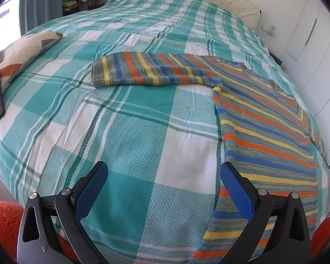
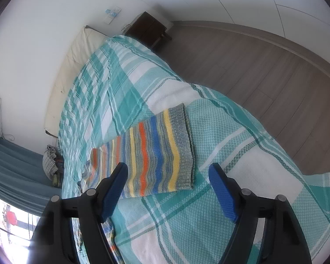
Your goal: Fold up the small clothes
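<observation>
From the left wrist, the left gripper (image 1: 165,176) hangs over the bed (image 1: 125,132), its blue fingers (image 1: 92,184) spread apart with only the checked teal bedspread between them. The striped sweater (image 1: 264,132) lies flat to the right, one sleeve (image 1: 143,70) stretched out leftward across the far part of the cover. A cushion (image 1: 22,52) rests at the left edge.

From the right wrist, the right gripper (image 2: 168,176) has its fingers apart too, holding nothing. The sweater's other sleeve (image 2: 156,154) lies just beyond the fingertips, grey cuff (image 2: 184,145) to the right. A dark bedside cabinet (image 2: 147,30) stands far off by the wall.
</observation>
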A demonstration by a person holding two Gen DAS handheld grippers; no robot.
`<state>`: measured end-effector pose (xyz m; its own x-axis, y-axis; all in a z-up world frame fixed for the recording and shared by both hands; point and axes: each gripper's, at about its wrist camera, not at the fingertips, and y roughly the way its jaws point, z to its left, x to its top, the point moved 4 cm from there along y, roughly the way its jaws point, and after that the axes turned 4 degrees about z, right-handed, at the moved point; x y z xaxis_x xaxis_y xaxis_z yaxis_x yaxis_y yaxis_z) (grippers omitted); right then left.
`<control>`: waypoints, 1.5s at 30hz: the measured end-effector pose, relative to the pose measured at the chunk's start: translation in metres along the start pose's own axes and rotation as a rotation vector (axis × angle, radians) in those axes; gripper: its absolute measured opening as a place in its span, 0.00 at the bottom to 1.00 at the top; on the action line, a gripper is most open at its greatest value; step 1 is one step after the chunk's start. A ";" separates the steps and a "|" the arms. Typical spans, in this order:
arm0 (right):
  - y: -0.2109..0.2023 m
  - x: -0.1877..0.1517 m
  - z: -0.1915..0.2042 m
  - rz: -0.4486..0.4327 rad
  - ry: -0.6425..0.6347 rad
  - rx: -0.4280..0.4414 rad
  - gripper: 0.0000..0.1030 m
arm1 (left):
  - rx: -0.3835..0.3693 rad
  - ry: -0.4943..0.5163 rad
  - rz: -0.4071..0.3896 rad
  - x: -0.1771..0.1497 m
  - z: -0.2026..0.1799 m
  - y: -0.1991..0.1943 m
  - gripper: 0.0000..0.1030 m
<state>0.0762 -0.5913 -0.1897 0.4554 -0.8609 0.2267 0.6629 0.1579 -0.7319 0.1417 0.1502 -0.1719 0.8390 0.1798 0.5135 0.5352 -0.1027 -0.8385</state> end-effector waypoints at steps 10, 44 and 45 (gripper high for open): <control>0.058 0.018 0.008 0.097 -0.202 -0.243 0.12 | 0.025 -0.060 0.064 -0.007 0.011 0.022 0.99; 0.151 -0.091 0.190 0.289 -0.468 -0.158 0.53 | -0.004 0.055 0.067 -0.012 -0.009 0.024 0.99; 0.136 -0.092 0.192 0.278 -0.478 -0.120 0.54 | -0.012 0.054 0.062 -0.011 -0.010 0.023 0.99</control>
<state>0.2388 -0.3978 -0.1862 0.8404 -0.4753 0.2605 0.4200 0.2672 -0.8673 0.1459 0.1363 -0.1949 0.8747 0.1196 0.4696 0.4824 -0.1235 -0.8672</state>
